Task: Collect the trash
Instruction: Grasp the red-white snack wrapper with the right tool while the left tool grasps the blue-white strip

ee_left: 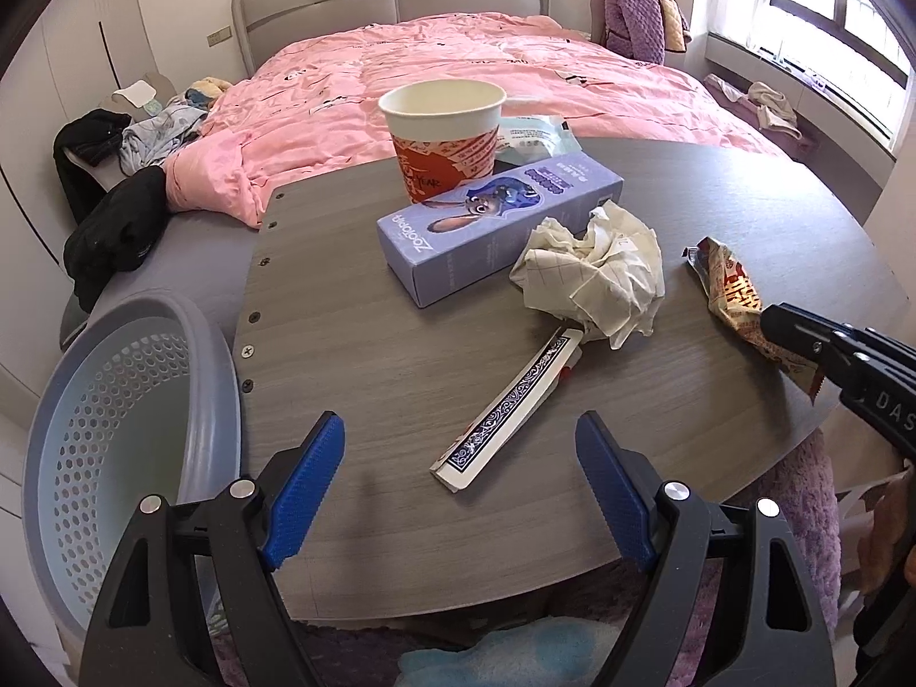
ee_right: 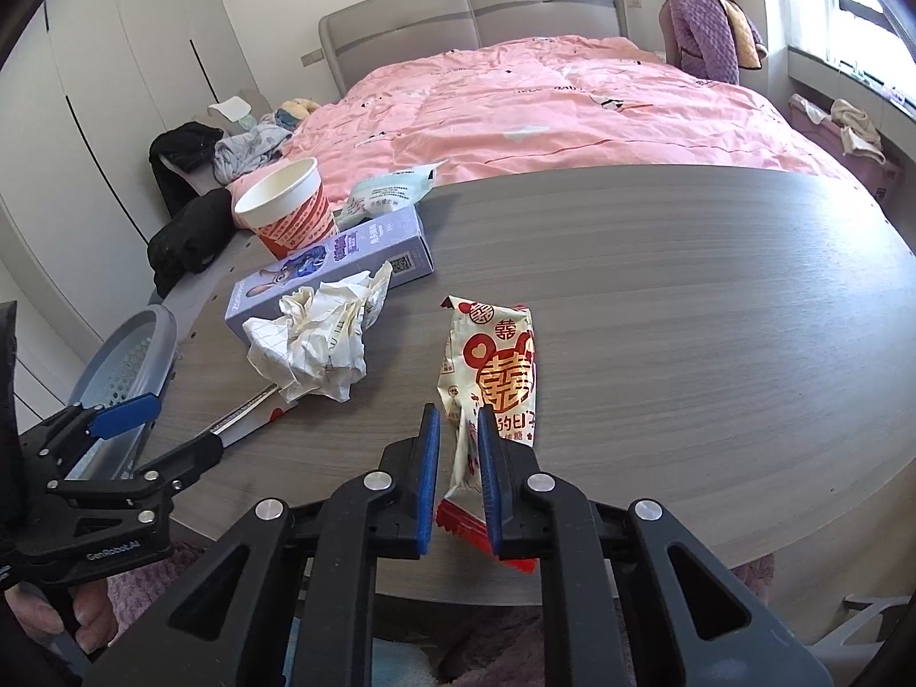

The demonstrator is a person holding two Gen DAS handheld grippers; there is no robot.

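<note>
Right claw [ee_right: 458, 458] pinching red-and-white snack wrapper [ee_right: 498, 366], left claw [ee_left: 458, 486] wide, box [ee_left: 492, 223] seemingly "ZOOTOPIA"

One paper cup [ee_left: 442, 131], one purple box [ee_left: 492, 223], one crumpled paper [ee_left: 595, 275], two wrappers [ee_right: 498, 366] [ee_left: 509, 406], one basket [ee_left: 114, 401].

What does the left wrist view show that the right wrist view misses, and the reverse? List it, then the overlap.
Only left wrist: the full blue-patterned paper sleeve and the basket's inside.
Only right wrist: the right gripper shut on the snack wrapper, whose printed front shows.
Both: paper cup, purple box, crumpled paper, open left gripper, table, bed.
</note>
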